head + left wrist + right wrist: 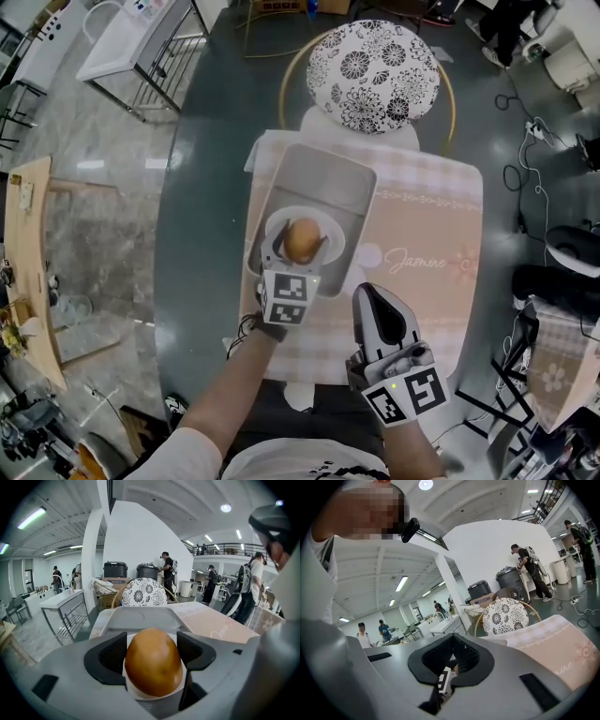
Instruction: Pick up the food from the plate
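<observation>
A golden-brown, egg-shaped piece of food (302, 240) sits on a small white plate (310, 212) inside a grey tray (319, 173). My left gripper (301, 244) is lowered over the plate and open, one finger on each side of the food. In the left gripper view the food (153, 662) fills the gap between the dark pads (108, 656); I cannot see them pressing on it. My right gripper (371, 292) hangs over the near part of the table, right of the tray, shut and empty. In the right gripper view its pads (436, 660) meet at the tips.
The tray rests on a pink checked placemat (427, 216) on a round dark glass table (202, 187). A chair with a black-and-white floral cushion (373, 61) stands at the far side. Several people (167, 573) stand in the hall behind.
</observation>
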{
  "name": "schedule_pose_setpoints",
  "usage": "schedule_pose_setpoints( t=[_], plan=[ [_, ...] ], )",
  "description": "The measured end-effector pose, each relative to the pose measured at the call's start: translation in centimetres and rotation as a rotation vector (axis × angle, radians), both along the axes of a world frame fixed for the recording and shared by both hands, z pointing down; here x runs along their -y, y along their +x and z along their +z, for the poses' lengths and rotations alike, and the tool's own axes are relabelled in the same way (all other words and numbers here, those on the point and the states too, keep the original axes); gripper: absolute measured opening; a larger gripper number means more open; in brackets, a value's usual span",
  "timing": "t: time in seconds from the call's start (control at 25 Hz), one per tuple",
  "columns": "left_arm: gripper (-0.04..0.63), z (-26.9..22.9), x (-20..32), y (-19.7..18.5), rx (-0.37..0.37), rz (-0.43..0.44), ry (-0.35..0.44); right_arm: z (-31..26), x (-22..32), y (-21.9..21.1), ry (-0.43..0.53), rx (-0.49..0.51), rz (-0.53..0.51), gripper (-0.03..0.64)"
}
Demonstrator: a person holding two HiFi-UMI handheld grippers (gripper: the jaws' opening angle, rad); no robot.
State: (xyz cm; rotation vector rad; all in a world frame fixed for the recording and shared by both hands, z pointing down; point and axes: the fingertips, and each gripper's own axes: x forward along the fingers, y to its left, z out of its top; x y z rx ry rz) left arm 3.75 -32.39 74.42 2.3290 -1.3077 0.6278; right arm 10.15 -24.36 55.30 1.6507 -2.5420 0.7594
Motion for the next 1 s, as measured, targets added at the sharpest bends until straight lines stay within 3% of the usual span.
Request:
schedule_pose_setpoints(
  t=[0.36, 1.0],
  plan=[
    [0.324, -6.1, -2.2, -0.4, -0.060, 0.019, 0.012, -2.5, -0.1, -0.4, 0.010, -0.003, -0.009, 0.015],
    [0.324, -22.4, -7.7, -1.6, -0.159, 0.056, 0.095, -10.5, -2.1, -1.3, 0.073, -0.028, -0.051, 0.015]
  ],
)
